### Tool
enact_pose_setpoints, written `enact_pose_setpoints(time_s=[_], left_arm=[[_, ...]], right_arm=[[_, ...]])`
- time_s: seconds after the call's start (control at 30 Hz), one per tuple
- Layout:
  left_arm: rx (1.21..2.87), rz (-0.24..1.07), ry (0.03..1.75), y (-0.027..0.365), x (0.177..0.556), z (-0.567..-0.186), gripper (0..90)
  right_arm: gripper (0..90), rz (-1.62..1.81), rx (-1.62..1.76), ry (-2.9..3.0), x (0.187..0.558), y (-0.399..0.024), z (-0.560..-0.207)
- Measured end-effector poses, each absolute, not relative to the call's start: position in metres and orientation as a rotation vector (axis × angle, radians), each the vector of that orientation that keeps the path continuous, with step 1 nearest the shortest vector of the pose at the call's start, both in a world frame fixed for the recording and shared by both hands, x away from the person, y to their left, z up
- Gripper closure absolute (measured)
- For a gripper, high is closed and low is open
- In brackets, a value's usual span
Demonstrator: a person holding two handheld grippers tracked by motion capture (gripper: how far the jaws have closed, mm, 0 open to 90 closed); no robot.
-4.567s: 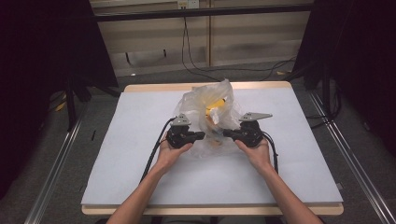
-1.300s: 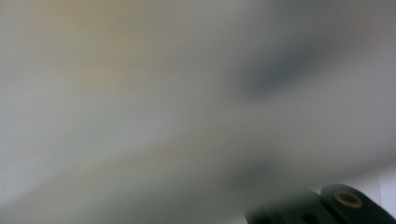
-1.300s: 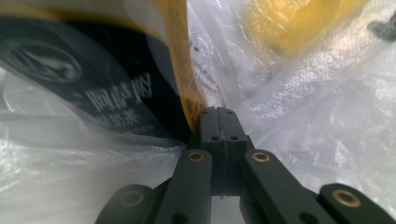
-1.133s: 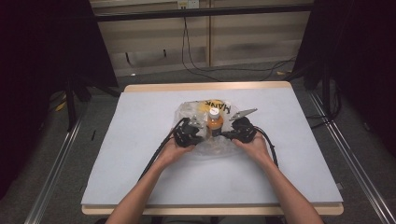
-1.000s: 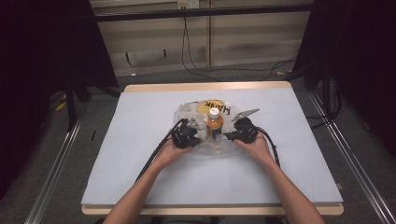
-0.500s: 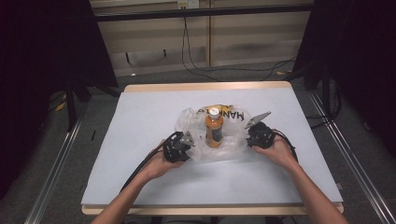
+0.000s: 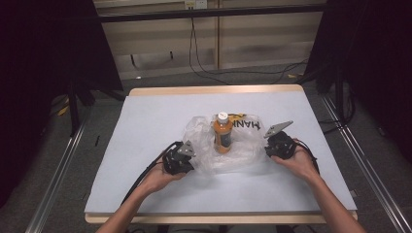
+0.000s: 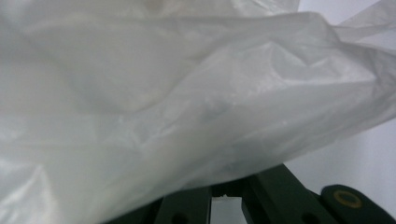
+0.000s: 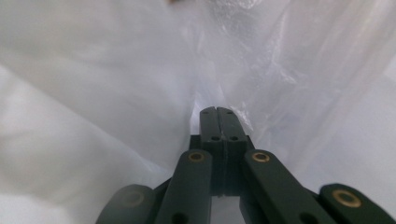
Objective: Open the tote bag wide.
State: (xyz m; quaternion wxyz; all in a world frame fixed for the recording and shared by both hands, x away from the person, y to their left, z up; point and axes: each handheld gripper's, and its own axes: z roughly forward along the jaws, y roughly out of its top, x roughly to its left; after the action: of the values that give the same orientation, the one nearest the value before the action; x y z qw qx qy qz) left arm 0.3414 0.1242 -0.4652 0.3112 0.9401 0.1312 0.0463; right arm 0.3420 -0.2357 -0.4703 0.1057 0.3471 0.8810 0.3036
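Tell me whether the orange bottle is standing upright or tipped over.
Upright. The high view shows the orange bottle standing with its white cap on top, on the spread plastic bag.

**Count on the Table**

One orange bottle [image 7: 222, 137] stood upright at the centre of the table [image 7: 145, 126]. One clear plastic bag [image 7: 243, 145] lay around its base. Two grippers were there: the left gripper [image 7: 187, 158] at the bag's near left edge, the right gripper [image 7: 270, 145] at its right edge. Two hands held them.

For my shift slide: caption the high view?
Both grippers pinch a clear plastic bag spread around an upright orange bottle.
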Motion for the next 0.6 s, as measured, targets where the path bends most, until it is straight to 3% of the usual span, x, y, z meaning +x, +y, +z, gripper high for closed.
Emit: enact_pose_setpoints(time_s=[0.13,0.6], left_arm=[[2.401,0.125,0.386,0.124,0.340,-0.457,90.0],[2.368,0.147,0.269,0.111,0.309,-0.418,90.0]], right_arm=[[90.0,1.062,1.030,2.542,0.347,-0.231,-0.461],[90.0,1.203,0.957,2.454,0.362,-0.215,-0.414]])
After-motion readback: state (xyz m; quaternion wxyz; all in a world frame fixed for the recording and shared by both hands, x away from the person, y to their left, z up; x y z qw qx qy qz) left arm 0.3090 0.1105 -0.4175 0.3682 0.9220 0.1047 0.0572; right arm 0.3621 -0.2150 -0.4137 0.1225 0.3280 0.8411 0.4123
